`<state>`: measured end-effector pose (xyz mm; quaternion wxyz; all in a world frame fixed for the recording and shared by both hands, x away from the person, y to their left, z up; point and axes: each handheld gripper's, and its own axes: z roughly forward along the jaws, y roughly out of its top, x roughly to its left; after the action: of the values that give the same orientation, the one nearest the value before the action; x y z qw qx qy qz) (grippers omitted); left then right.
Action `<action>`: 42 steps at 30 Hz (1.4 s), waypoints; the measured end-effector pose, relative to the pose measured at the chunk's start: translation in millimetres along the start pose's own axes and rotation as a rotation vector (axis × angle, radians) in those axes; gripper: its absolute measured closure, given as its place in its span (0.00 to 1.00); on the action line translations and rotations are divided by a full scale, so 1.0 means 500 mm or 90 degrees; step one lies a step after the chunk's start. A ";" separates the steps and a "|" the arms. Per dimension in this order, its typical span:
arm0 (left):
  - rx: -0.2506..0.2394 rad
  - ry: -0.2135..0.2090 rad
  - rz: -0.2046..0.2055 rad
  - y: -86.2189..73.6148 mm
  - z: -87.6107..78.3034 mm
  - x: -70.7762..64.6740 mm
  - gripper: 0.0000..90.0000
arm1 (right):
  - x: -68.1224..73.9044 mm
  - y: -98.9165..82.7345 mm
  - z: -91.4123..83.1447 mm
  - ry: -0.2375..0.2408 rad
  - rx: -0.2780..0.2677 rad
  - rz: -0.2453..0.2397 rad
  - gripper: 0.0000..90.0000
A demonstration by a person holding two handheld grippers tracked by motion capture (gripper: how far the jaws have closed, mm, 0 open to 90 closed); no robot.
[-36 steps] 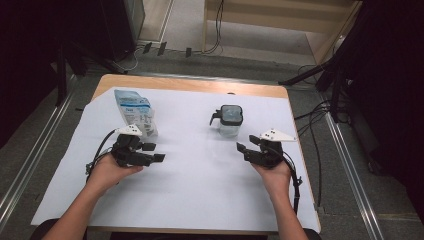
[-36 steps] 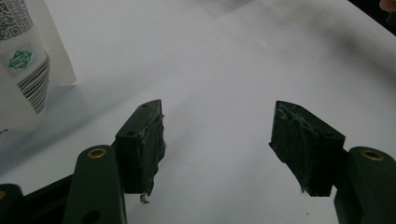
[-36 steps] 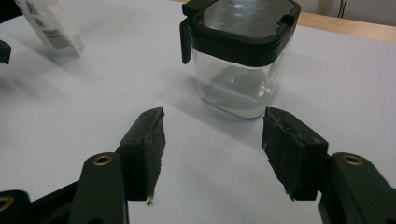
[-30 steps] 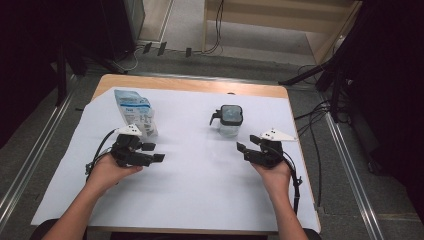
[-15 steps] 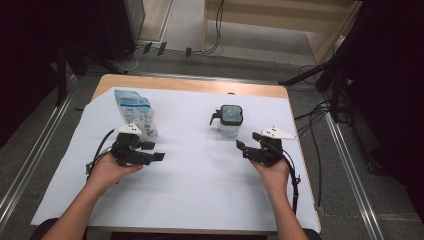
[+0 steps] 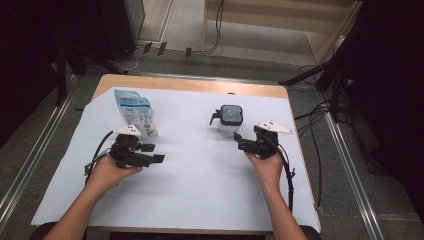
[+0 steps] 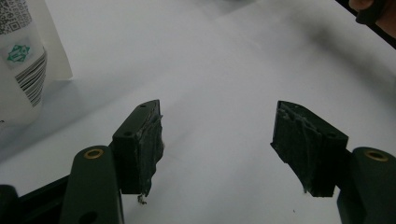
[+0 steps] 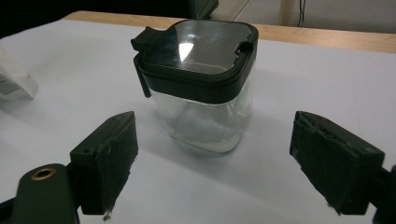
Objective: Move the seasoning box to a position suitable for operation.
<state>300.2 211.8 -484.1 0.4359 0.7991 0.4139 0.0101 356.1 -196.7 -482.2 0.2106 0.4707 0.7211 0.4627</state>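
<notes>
A clear glass jar [image 6: 230, 121] with a black lid stands at the right of the white sheet. My right gripper [image 6: 241, 141] lies just in front of it, pointing at it. In the right gripper view the jar [image 8: 201, 88] stands a little beyond the right gripper [image 8: 215, 123]. Its jaws have just been opening and nothing is between them. A bluish-white pouch [image 6: 136, 114] stands at the back left. My left gripper [image 6: 154, 153] rests open in front of it, aimed rightward. In the left gripper view the pouch [image 7: 23, 60] is at the left edge, clear of the left gripper [image 7: 217, 116].
The white sheet [image 6: 190, 185] covers a wooden table whose far edge [image 6: 200, 85] shows bare. Metal rails run along both sides on the floor, and cables [image 6: 320, 120] lie at the right. The other hand [image 7: 373, 11] shows at the top right of the left gripper view.
The right gripper's jaws have spread wider, and it has edged slightly toward the jar. The left hand and gripper have stayed put.
</notes>
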 end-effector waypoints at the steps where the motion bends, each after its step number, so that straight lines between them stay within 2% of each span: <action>1: 0.000 0.000 0.000 0.000 0.000 0.000 0.37 | 0.000 0.000 0.000 0.000 0.000 0.000 0.17; 4: 0.005 0.004 -0.001 -0.005 -0.003 -0.001 0.37 | 0.002 0.005 0.011 -0.009 0.009 -0.002 0.17; 6: 0.003 0.008 -0.002 -0.008 -0.006 -0.001 0.37 | 0.000 0.007 0.013 0.006 0.004 0.008 0.17; 7: -0.001 0.005 -0.007 -0.010 -0.008 -0.002 0.37 | 0.001 0.013 0.016 -0.004 0.007 0.008 0.17; 13: 0.002 0.010 -0.006 -0.018 -0.015 -0.005 0.37 | 0.004 0.024 0.031 -0.008 0.008 0.006 0.17; 16: 0.007 0.022 0.002 -0.019 -0.013 -0.006 0.37 | 0.006 0.030 0.044 -0.016 0.009 0.009 0.17; 23: 0.000 0.010 -0.003 -0.012 -0.006 -0.003 0.38 | 0.020 0.044 0.066 -0.017 -0.001 0.027 0.17; 25: -0.008 -0.003 -0.009 -0.010 -0.003 -0.002 0.38 | 0.034 0.048 0.074 -0.029 0.004 0.012 0.16; 27: -0.010 -0.004 -0.009 -0.009 -0.002 -0.001 0.38 | 0.038 0.050 0.076 -0.037 0.003 0.010 0.16; 29: -0.003 0.000 -0.003 -0.002 -0.001 -0.003 0.38 | 0.045 0.053 0.080 -0.049 0.001 0.015 0.16; 30: -0.008 -0.005 0.007 0.003 0.000 -0.005 0.39 | 0.049 0.053 0.085 -0.057 -0.004 0.028 0.14; 33: -0.006 -0.005 0.011 0.006 0.004 -0.005 0.39 | 0.052 0.051 0.089 -0.063 -0.005 0.031 0.13; 35: -0.002 -0.007 0.010 0.008 0.008 -0.003 0.39 | 0.057 0.045 0.098 -0.084 -0.002 0.023 0.11; 42: -0.006 -0.018 0.011 0.012 0.014 -0.003 0.39 | 0.064 0.026 0.123 -0.099 0.004 0.047 0.10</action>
<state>305.9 204.5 -483.5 0.4455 0.8006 0.4007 0.0044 393.1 -138.3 -496.3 0.2472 0.5319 0.6861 0.4304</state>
